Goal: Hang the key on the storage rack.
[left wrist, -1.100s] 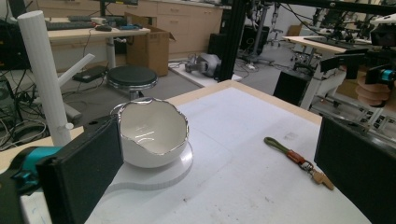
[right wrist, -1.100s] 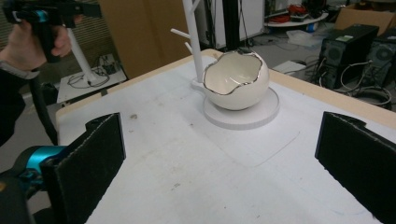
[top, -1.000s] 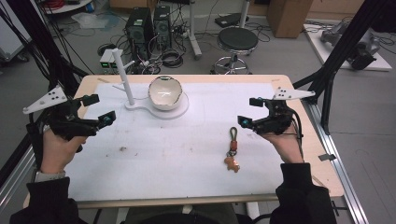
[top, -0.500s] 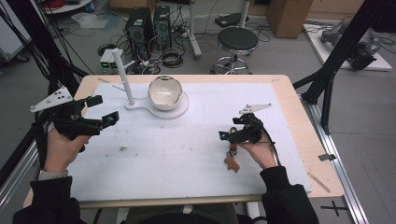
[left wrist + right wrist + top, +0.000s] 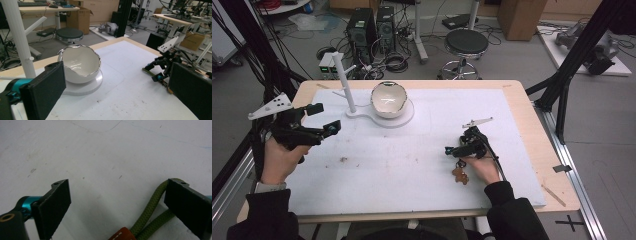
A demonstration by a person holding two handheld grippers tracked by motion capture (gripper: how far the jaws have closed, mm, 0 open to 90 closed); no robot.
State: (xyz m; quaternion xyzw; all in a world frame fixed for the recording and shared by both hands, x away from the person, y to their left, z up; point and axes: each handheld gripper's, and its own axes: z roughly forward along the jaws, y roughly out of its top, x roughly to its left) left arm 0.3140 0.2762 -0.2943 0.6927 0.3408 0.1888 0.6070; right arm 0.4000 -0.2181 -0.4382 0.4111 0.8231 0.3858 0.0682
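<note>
The right gripper (image 5: 455,150) is low over the white table mat (image 5: 422,170), near the mat's right half and well inside its right edge. Its jaws stand wide and have just been closing a little. Between them, in the right gripper view, lies the olive-green braided cord loop with a brown leather tag (image 5: 147,217); the cord touches or passes just beside the right-hand jaw, but the pads do not press on it, so nothing is gripped. The brown tag (image 5: 460,175) lies flat on the mat just beside the person's right hand (image 5: 482,167). The left gripper (image 5: 324,120) hovers over the left border of the mat with its jaws wide apart and nothing in them. Between the two grippers the mat is bare (only some small dark marks). Towards the far edge stands the glossy white egg-shaped bowl with a jagged silver rim (image 5: 388,99) on a round white base, just beside a white plastic post (image 5: 343,82), well apart from both grippers.
</note>
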